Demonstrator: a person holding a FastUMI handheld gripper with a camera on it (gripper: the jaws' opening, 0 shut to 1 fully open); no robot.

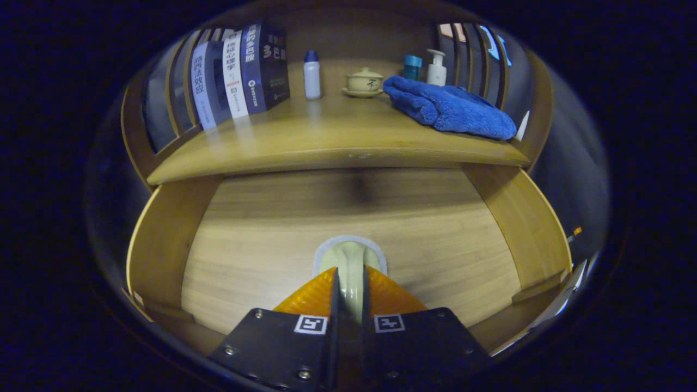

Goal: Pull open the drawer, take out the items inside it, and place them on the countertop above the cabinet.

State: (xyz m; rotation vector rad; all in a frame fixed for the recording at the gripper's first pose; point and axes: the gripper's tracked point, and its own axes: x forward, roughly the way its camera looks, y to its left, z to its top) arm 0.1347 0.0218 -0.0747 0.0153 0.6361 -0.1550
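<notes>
The wooden drawer [256, 228] stands pulled open below the countertop [326, 144]. My gripper [349, 272] reaches down into it, and both fingers press on a small pale cream item [350, 255] with a grey rim. The item sits low over the drawer floor near its middle; whether it touches the floor is hidden by the fingers. I cannot tell what kind of object it is. The rest of the drawer floor that I see is bare wood.
On the countertop stand several books [239, 71] at the left, a white bottle [312, 75], a lidded tea cup on a saucer [364, 81], a blue towel [452, 109], a blue cup [412, 66] and a pump bottle [436, 68]. The drawer's side walls [536, 228] flank the gripper.
</notes>
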